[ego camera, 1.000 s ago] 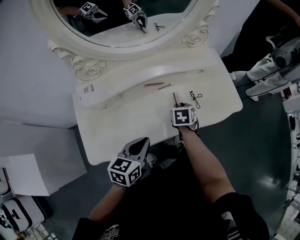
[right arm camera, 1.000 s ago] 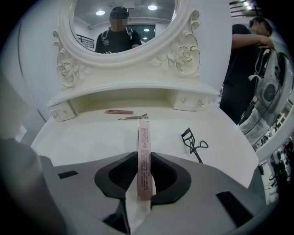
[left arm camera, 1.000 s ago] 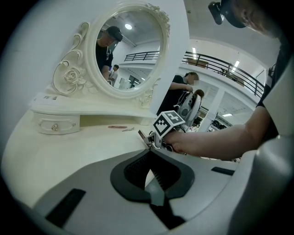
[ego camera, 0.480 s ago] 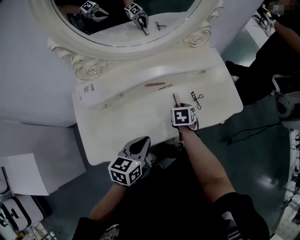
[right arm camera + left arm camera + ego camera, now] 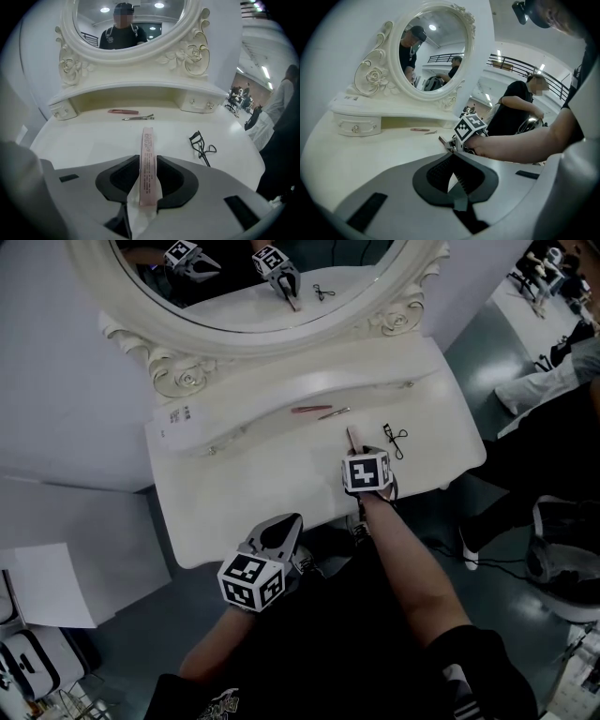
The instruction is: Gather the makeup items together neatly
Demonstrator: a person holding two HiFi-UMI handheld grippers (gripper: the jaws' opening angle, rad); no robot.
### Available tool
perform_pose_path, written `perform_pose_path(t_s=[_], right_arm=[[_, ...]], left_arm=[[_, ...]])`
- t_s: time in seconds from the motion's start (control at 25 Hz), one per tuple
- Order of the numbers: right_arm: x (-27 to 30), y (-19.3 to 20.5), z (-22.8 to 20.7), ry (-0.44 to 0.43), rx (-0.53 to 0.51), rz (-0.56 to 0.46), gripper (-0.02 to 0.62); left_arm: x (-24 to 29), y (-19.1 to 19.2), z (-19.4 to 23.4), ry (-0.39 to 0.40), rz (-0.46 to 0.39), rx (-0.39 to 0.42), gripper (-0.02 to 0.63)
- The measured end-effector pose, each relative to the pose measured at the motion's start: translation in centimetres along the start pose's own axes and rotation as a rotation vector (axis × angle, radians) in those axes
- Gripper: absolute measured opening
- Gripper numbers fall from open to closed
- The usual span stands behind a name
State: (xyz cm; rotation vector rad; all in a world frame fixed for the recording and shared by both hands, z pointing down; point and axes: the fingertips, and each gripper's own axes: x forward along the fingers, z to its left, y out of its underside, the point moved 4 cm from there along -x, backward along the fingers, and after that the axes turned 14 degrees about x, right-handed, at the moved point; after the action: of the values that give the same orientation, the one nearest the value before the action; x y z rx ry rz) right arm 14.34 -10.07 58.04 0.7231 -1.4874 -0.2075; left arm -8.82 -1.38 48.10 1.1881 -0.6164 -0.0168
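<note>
Pale pink stick (image 5: 147, 140) w/ fine dark print sits between the dark grey pads (image 5: 119, 178) of my right gripper (image 5: 148, 157) as its jaws open. Gripper body is light grey; its marker cube (image 5: 367, 471) has b/w squares. Ahead of the fingertips: a deeper pink-red item (image 5: 123, 111) and a silver clip (image 5: 138, 117). Right of the fingers: a black eyelash curler (image 5: 201, 147). Vanity top (image 5: 84, 140) and mirror frame (image 5: 187, 51) are cream-white. Left gripper (image 5: 453, 154): same grey, black pads.
</note>
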Motion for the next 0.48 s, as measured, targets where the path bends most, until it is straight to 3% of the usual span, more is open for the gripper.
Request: perform_pose_path(t_s=[0.2,0.48], right_arm=[[-0.9,-0.4,0.0,-0.006,0.007,-0.040,0.155],[-4.0,-0.8,0.0,-0.027,0.026,-0.127,0.155]], left_arm=[[-0.4,0.0,-0.3,-0.003,-0.005,0.005,0.008],[-0.8,-0.2,-1.0,0.000,-0.022,0.013,0.008]])
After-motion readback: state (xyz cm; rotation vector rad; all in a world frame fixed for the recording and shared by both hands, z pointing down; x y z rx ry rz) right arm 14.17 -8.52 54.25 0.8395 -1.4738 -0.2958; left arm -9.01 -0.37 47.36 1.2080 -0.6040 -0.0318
